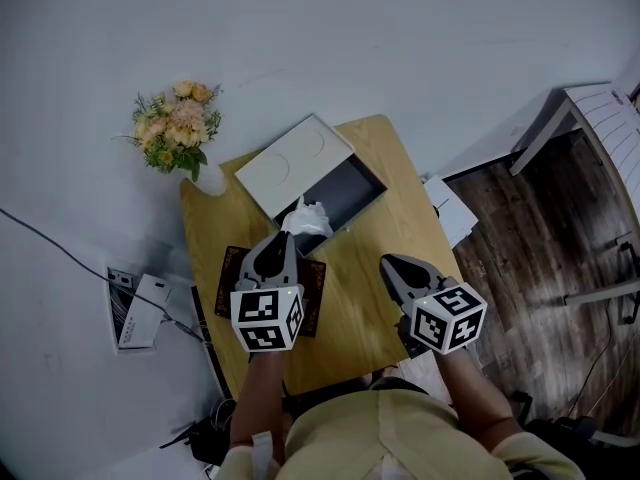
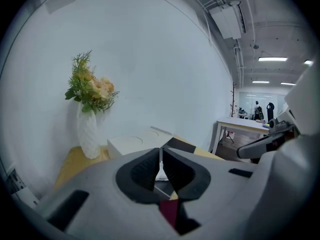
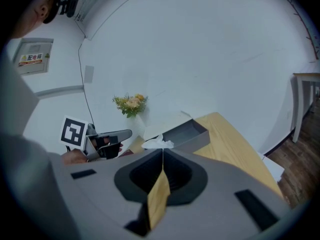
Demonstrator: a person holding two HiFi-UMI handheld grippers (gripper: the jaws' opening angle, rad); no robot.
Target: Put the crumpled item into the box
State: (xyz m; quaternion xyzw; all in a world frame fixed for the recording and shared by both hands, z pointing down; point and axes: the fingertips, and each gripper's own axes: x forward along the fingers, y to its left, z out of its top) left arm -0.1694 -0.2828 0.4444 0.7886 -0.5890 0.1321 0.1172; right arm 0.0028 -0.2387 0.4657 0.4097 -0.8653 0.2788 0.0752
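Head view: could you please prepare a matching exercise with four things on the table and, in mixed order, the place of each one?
Things:
1. flower vase
2. crumpled paper
3. box lid
4. dark red mat

Places:
a. under the left tongs
b. at the far left corner of the table
c. at the near end of the open box
d. lying open, left of the box's grey inside

Pairs: 1-b; 2-c; 3-d; 4-a.
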